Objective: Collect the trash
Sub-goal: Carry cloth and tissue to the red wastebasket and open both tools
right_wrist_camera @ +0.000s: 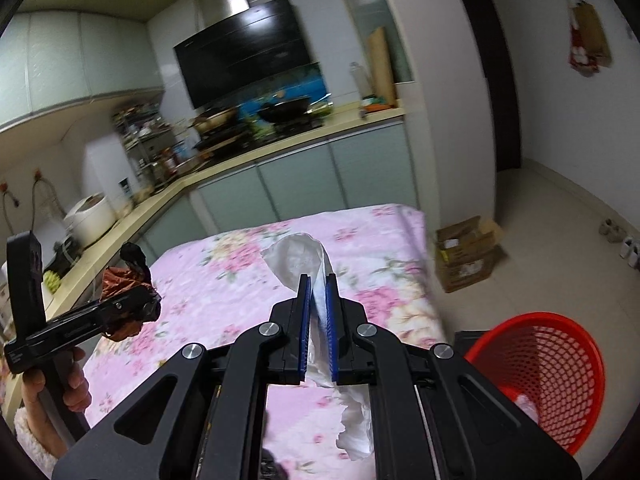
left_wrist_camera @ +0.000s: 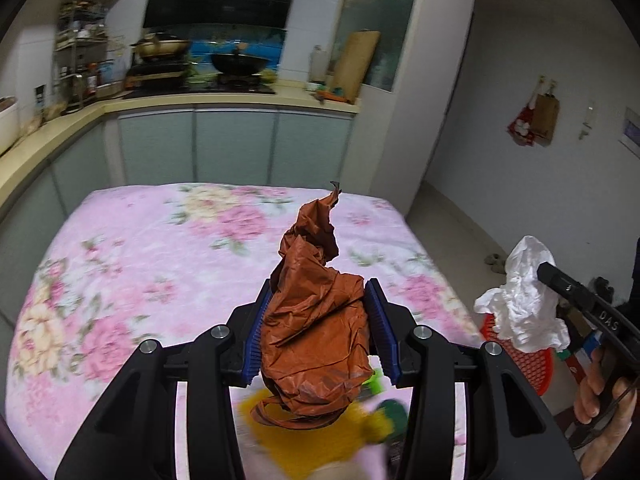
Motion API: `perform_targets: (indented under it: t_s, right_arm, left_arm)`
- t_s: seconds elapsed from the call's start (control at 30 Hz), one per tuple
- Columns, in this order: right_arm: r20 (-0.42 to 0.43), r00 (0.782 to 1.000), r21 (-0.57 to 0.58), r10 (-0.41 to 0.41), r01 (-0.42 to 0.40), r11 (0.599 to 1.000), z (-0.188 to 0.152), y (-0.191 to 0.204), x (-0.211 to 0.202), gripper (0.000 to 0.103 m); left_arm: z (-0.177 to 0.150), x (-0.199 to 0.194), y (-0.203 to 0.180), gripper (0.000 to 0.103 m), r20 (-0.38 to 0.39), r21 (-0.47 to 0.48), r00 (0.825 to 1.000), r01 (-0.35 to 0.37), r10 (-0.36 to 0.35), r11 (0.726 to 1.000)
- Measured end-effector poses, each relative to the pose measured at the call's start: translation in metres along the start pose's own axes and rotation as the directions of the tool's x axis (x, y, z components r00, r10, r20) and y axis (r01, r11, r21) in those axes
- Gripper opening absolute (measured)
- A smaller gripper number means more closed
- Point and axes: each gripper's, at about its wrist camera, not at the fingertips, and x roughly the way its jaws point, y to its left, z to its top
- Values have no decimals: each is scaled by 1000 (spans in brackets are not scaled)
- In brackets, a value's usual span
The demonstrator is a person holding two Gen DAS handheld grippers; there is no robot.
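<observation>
The left gripper (left_wrist_camera: 318,320) is closed on a crumpled brown plastic bag (left_wrist_camera: 316,320), which is clamped between the two blue pads (left_wrist_camera: 378,320) and held clear of the table (left_wrist_camera: 120,260). The upper end of the bag is twisted into a point above the fingertips, and a loop handle hangs below the jaws. The table is covered by a pink floral cloth (left_wrist_camera: 140,240). Beneath the held bag, a blurred yellow and green object (left_wrist_camera: 372,420) is seen on the cloth; what it is cannot be told. The right gripper (right_wrist_camera: 319,292) is closed nearly fully on a crumpled white tissue (right_wrist_camera: 316,304), which is pinched between the narrow blue pads (right_wrist_camera: 331,320). One end of the tissue projects past the fingertips and the other hangs down behind the jaws. In the left wrist view, the right gripper is seen at the right edge with the white tissue bunched around its tip, above a red mesh wastebasket (right_wrist_camera: 552,376). The wastebasket stands on the floor just beside the right side of the table, and something pale is seen inside it. A cardboard box (right_wrist_camera: 468,252) rests on the floor beyond the table. A kitchen counter (left_wrist_camera: 240,100) with a wok (left_wrist_camera: 239,63) runs behind the table. A hand (right_wrist_camera: 60,384) in a fleecy cuff is seen on the left gripper's handle.
</observation>
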Motion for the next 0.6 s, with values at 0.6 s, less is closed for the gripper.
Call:
perform_targets:
  t_s: [0.6]
  right_arm:
    - [-34, 960, 167, -279, 281, 945, -17, -120, -44, 8]
  left_arm:
    - [-19, 76, -177, 43, -207, 169, 937, 317, -281, 933]
